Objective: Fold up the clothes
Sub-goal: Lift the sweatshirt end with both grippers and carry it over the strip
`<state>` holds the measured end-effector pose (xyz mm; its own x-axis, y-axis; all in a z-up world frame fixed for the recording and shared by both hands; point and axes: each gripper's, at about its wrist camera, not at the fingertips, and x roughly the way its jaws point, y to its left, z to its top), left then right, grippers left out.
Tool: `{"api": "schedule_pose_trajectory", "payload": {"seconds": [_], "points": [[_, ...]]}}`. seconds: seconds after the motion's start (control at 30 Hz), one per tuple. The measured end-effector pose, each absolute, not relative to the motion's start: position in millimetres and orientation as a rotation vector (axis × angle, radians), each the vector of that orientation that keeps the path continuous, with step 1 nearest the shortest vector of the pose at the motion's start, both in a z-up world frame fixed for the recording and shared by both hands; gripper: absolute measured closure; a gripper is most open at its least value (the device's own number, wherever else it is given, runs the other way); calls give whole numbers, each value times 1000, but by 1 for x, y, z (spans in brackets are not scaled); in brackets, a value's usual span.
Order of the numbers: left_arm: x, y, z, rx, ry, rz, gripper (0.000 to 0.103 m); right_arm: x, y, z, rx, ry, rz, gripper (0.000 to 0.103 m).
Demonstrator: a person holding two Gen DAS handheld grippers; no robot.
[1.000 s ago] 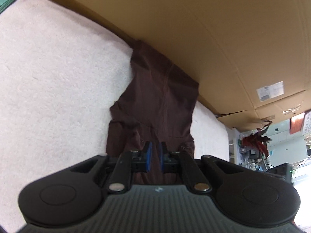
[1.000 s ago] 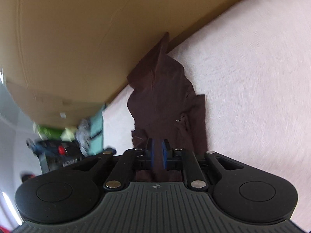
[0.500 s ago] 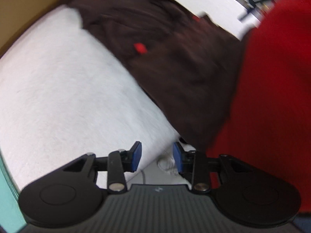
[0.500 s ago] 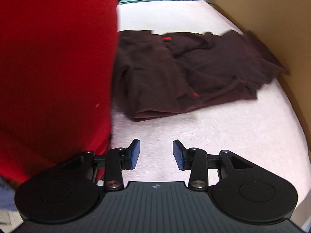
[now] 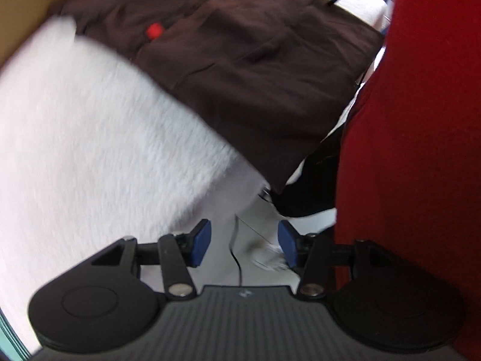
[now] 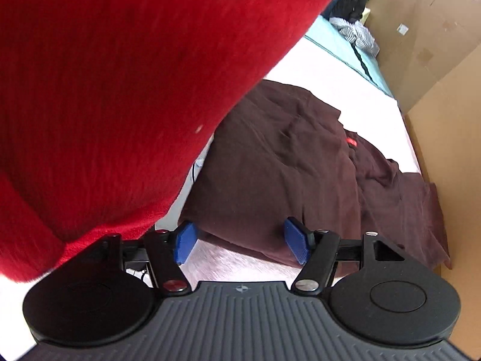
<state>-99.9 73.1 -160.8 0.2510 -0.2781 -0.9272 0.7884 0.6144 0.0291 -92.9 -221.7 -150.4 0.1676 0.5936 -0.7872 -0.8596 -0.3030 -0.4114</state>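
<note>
A dark brown garment (image 5: 246, 60) lies folded on the white fleecy table cover (image 5: 90, 138), one corner hanging over the table's near edge. A small red tag (image 5: 154, 31) shows on it. In the right wrist view the same brown garment (image 6: 288, 174) spreads toward the cardboard wall, its red tag (image 6: 350, 142) near the middle. My left gripper (image 5: 244, 245) is open, off the table's edge over the floor, holding nothing. My right gripper (image 6: 242, 242) is open just in front of the garment's near fold, empty.
A person's red sweater (image 6: 120, 75) fills the upper left of the right wrist view, and the red sweater (image 5: 421, 150) fills the right side of the left view. Cardboard boxes (image 6: 445, 60) wall the table's far side. A cable (image 5: 236, 249) and a shoe lie on the floor below.
Both grippers let go of the brown garment, opened and drew back toward the person. The garment, held up a second ago, now lies on the table.
</note>
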Motion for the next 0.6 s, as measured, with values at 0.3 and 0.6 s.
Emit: {"api": "schedule_pose_trajectory", "payload": {"seconds": [0.3, 0.6], "points": [[-127, 66, -162, 713, 863, -809, 56, -127, -233, -173, -1296, 157, 1415, 36], [-149, 43, -171, 737, 668, -692, 49, -153, -206, -205, -1316, -17, 1198, 36]]}}
